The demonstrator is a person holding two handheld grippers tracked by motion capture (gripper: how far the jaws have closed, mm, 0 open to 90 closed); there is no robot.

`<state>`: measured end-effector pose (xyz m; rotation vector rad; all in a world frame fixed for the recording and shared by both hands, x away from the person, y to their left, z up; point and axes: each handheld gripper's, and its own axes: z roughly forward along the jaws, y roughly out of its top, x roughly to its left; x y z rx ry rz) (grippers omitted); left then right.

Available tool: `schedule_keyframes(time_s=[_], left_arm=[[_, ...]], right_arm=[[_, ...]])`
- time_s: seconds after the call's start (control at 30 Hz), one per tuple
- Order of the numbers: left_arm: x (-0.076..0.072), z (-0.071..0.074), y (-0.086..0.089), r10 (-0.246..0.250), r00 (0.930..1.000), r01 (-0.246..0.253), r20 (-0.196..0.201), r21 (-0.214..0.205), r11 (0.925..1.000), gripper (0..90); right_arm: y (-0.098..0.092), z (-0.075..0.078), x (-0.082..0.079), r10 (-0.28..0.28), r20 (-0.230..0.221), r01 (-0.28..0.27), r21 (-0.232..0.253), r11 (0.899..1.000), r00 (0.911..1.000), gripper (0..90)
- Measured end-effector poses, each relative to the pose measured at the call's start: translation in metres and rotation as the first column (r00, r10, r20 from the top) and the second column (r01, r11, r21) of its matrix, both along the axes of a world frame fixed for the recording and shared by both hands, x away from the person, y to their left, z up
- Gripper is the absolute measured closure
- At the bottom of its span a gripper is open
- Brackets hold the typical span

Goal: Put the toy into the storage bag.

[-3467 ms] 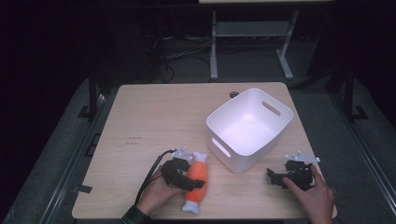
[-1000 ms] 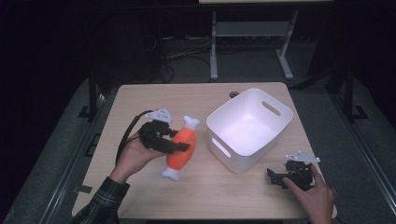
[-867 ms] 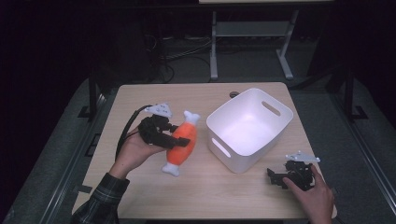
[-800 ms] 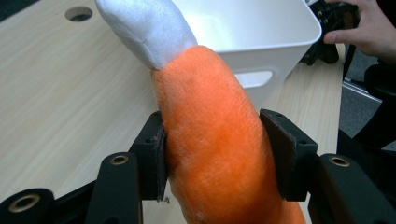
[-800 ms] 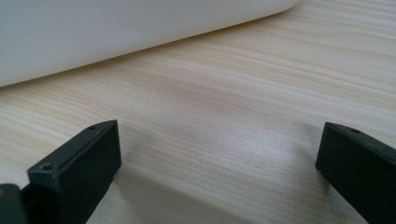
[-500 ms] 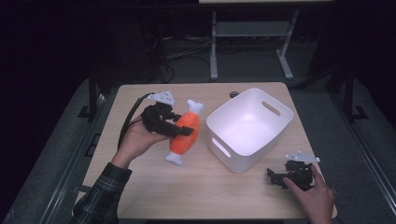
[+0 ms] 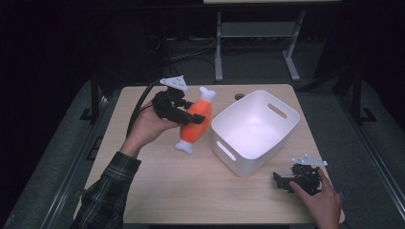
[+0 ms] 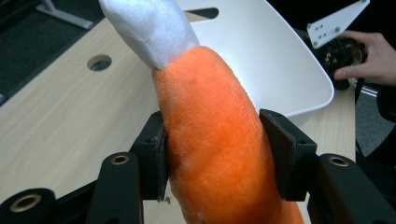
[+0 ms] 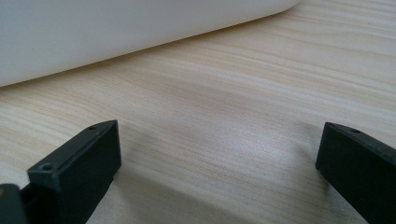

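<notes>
Left tongs (image 7: 188, 114) have carried the plush (image 7: 196, 121) up and toward the bin (image 7: 255, 131) since 0.5 s ago. Plush now off the counter (image 7: 157, 186), just left of the bin rim, tilted, white end up. Left jaws clamped on its orange middle. Right tongs (image 7: 282, 181) sit on the counter near the bin's front corner, jaws wide apart, empty.

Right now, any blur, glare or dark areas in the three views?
High view: room beyond the table is nearly black, white bin bright inside. Left gripper view: plush toy sharp, far hand soft. Right gripper view: close jaws slightly soft, bin wall featureless.
</notes>
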<state>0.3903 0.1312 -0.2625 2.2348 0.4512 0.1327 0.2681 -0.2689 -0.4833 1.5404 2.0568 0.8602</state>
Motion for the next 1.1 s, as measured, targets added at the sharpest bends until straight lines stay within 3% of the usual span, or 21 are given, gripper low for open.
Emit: schedule_keyframes(time_s=[0.4,0.77,1.1], left_arm=[[0.021,0.007,-0.033,-0.042,0.999,0.042,0.011,0.039,0.9984,46.5],[0.037,0.011,-0.066,-0.072,0.997,0.072,0.029,0.023,0.9971,46.6],[0.054,0.009,-0.1,-0.115,0.9928,0.114,0.033,0.053,0.9921,46.2]], right_arm=[[0.0,0.0,0.0,0.0,-0.001,0.0,0.0,1.0,1.0,0.0],[0.0,0.0,0.0,-0.002,0.001,0.002,0.0,1.0,1.0,0.0],[0.0,0.0,0.0,-0.002,0.0,0.002,0.0,1.0,1.0,0.0]])
